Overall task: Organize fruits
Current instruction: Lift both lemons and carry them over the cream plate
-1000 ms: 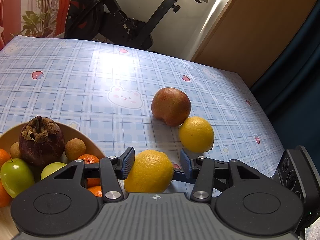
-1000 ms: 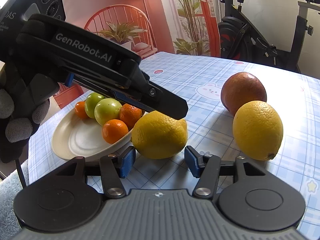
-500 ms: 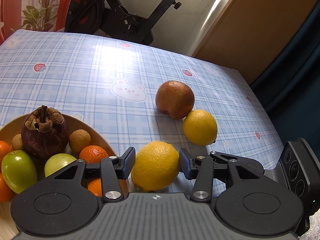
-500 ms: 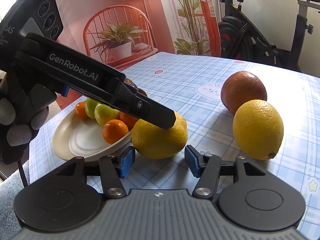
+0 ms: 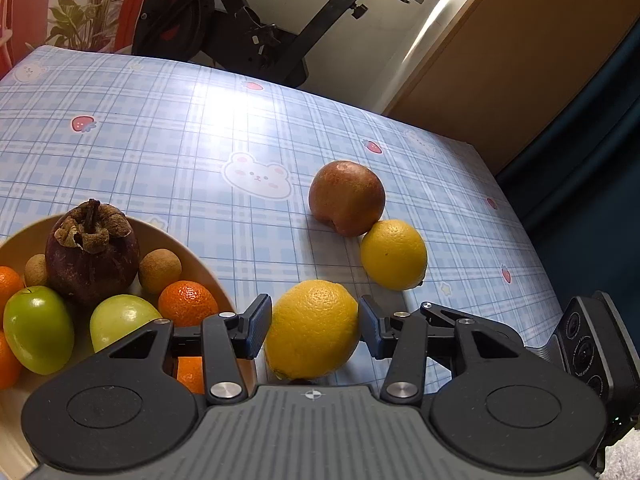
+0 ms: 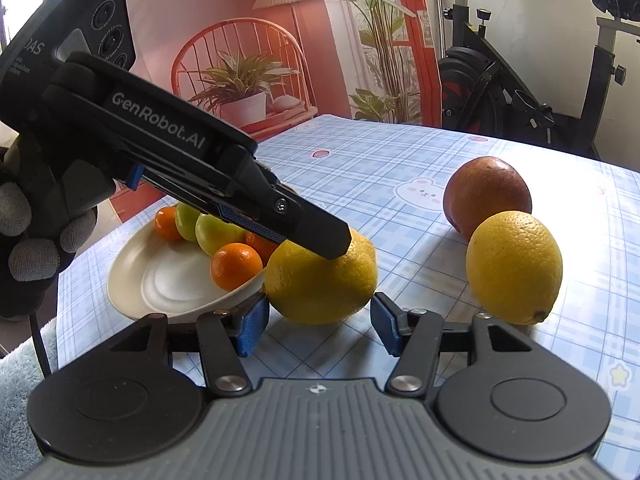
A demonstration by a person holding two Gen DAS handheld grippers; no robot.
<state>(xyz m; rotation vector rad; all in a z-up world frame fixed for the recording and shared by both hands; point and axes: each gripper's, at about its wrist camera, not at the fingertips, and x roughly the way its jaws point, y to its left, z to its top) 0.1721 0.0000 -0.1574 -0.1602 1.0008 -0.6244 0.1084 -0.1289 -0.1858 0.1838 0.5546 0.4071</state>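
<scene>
Grasping: left gripper (image 5: pixel 312 326) is straddling the near lemon (image 5: pixel 312 330), fingers almost closed on its sides, contact unclear.
Location: lemon is sitting on the counter (image 5: pixel 168 152) touching the plate (image 6: pixel 160 280) rim, ready for loading.
Right gripper (image 6: pixel 318 326): fingers are gaping wide, empty, hovering just beside that lemon.

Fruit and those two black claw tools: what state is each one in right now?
Left gripper: fingers either side of the near lemon, seemingly closed on it.
Right gripper: open, empty.
Near lemon: on the tablecloth, beside the plate.
Far lemon: on the tablecloth, against the red apple.
Red apple: on the tablecloth.
Plate: holds small fruits; part bare.
</scene>
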